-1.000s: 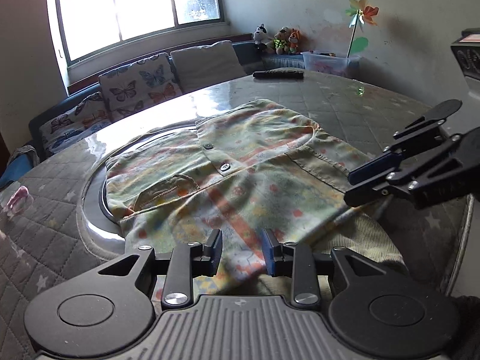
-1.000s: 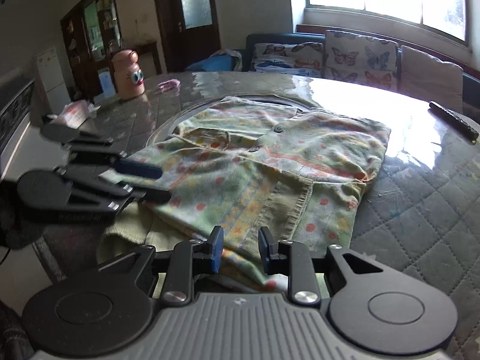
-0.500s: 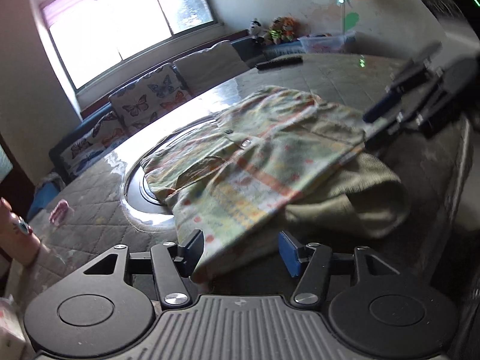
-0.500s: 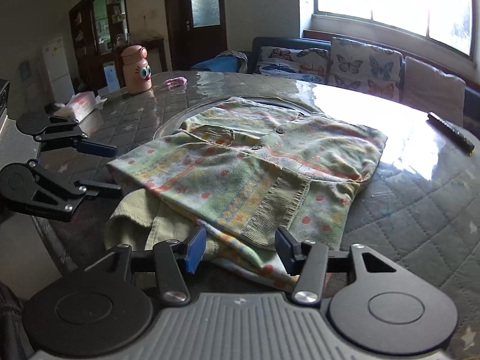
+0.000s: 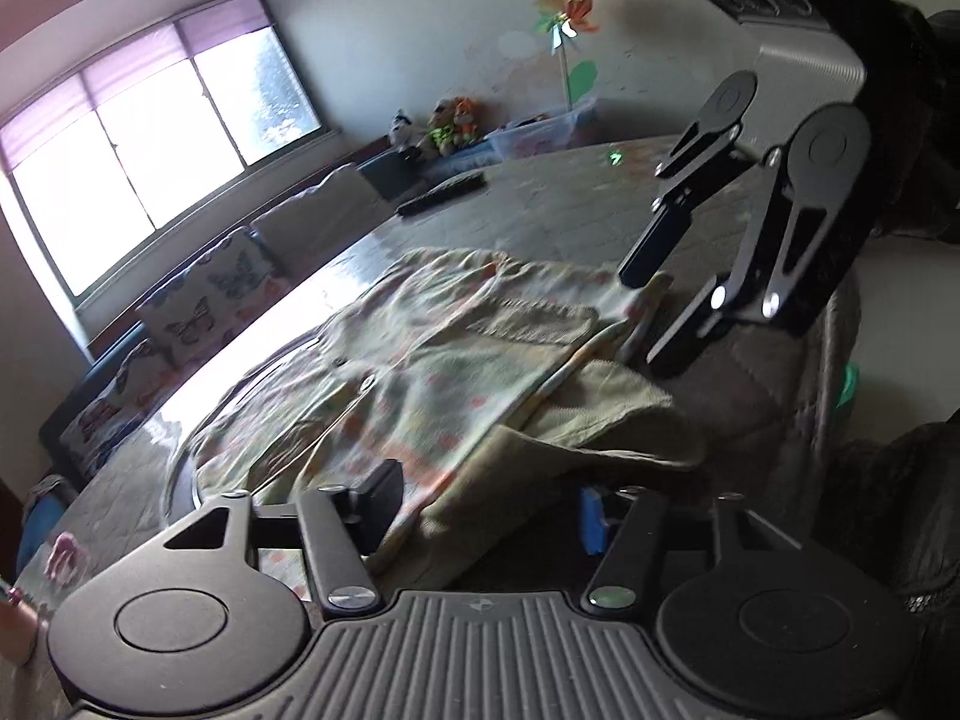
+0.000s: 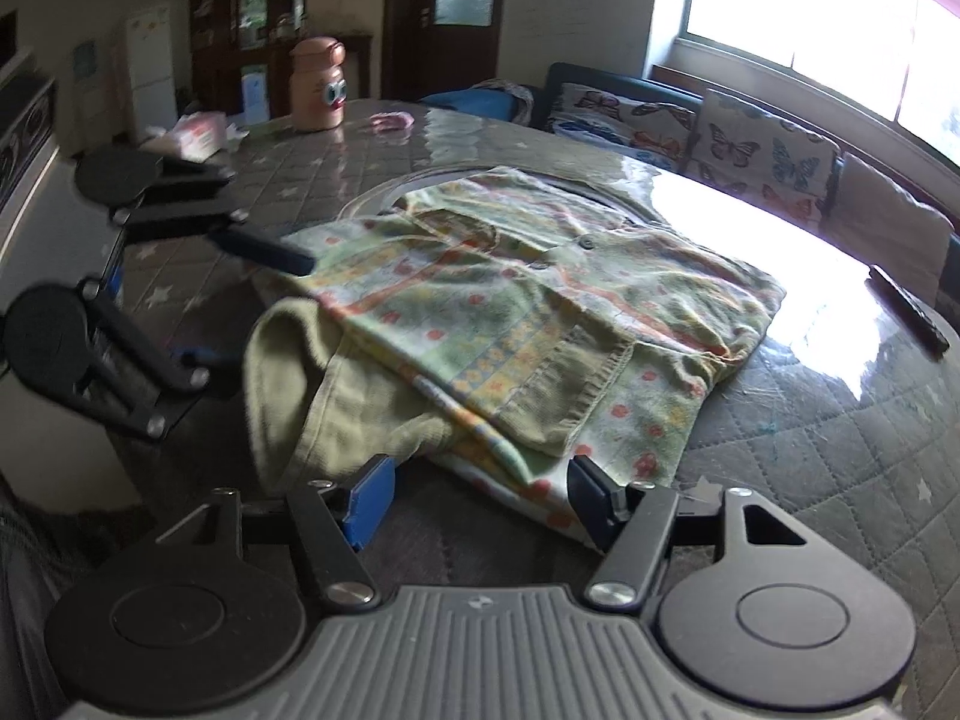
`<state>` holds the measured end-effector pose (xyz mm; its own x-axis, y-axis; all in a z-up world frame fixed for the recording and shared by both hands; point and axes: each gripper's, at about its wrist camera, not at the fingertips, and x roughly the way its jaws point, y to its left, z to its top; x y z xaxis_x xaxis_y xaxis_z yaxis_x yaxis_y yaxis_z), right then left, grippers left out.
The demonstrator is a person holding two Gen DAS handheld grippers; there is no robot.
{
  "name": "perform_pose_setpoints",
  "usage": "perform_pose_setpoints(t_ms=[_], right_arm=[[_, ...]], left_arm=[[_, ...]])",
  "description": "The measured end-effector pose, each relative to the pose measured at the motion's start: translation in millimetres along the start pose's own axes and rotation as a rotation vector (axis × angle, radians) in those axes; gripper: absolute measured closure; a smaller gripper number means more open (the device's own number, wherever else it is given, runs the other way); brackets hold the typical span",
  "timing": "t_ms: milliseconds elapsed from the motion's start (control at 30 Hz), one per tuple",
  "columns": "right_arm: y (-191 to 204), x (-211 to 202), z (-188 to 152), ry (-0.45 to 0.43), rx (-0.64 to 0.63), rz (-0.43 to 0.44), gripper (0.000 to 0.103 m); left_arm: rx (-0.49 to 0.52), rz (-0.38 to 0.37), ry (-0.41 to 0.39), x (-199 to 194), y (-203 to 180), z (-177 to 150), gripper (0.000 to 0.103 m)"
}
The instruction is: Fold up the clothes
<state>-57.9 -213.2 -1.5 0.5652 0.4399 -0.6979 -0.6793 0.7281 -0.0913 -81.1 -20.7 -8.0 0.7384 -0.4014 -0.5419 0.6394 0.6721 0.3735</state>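
A round table (image 6: 810,450) under a quilted, star-printed cover fills a living room, with a bright window and a sofa of butterfly cushions beyond its far edge. The patterned cardigan (image 6: 540,324) lies folded near the table's near edge, its upper part over the dark ring inset at the table's middle, buttons up and a ribbed cuff laid across the front; a plain green layer of knit (image 6: 300,384) bulges out from under its near-left corner, so the fold looks unfinished there. The right gripper (image 6: 480,498) sits low at the near hem, its jaws apart and opening, the cloth edge just ahead of them and not pinched. The left gripper (image 5: 486,510) is at the neighbouring corner, jaws apart but closing, cloth lying between them without any visible pinch, probably placed to take that loose corner. A dark remote (image 6: 909,312) rests at the table's far right edge, well clear.
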Motion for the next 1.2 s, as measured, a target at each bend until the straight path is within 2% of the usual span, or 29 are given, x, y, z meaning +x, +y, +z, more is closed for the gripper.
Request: perform_pose_setpoints(t_ms=[33,167,267,367,533,600,667,700,733,767,833,1133,1200], right_arm=[[2,0,-1,0.003,-0.020,0.001,0.035],[9,2,-1,-0.008,-0.066,0.005,0.030],[13,7,4,-0.028,-0.093,0.009,0.030],[15,14,9,-0.040,-0.099,0.015,0.032],[14,28,21,-0.056,-0.071,0.036,0.054],[9,34,26,-0.058,-0.026,0.059,0.075],[3,35,32,-0.061,0.025,0.079,0.082],[-1,35,34,-0.068,0.047,0.088,0.084],[-4,35,37,-0.074,0.069,0.098,0.085],[-7,33,39,-0.082,0.082,0.101,0.086],[-12,31,43,-0.098,0.107,0.107,0.086],[-20,26,55,-0.134,0.119,0.088,0.090],[-18,25,54,-0.135,0.120,0.085,0.092]], left_arm=[[-0.005,-0.012,-0.003,1,1,1,0.065],[-0.073,-0.031,-0.011,6,9,4,0.084],[-0.161,-0.030,-0.012,7,24,10,0.092],[-0.236,-0.026,-0.007,12,39,16,0.095],[-0.315,-0.032,-0.008,17,55,20,0.094],[-0.323,-0.030,-0.002,17,58,20,0.093],[-0.321,-0.017,0.002,12,60,17,0.089],[-0.317,-0.011,0.003,9,61,16,0.086],[-0.311,-0.002,0.004,4,62,13,0.077],[-0.301,0.011,0.005,0,62,10,0.063],[-0.267,0.037,0.012,-8,59,3,0.050],[-0.076,0.157,0.063,-4,49,-17,0.048],[-0.043,0.175,0.065,0,49,-19,0.055]])
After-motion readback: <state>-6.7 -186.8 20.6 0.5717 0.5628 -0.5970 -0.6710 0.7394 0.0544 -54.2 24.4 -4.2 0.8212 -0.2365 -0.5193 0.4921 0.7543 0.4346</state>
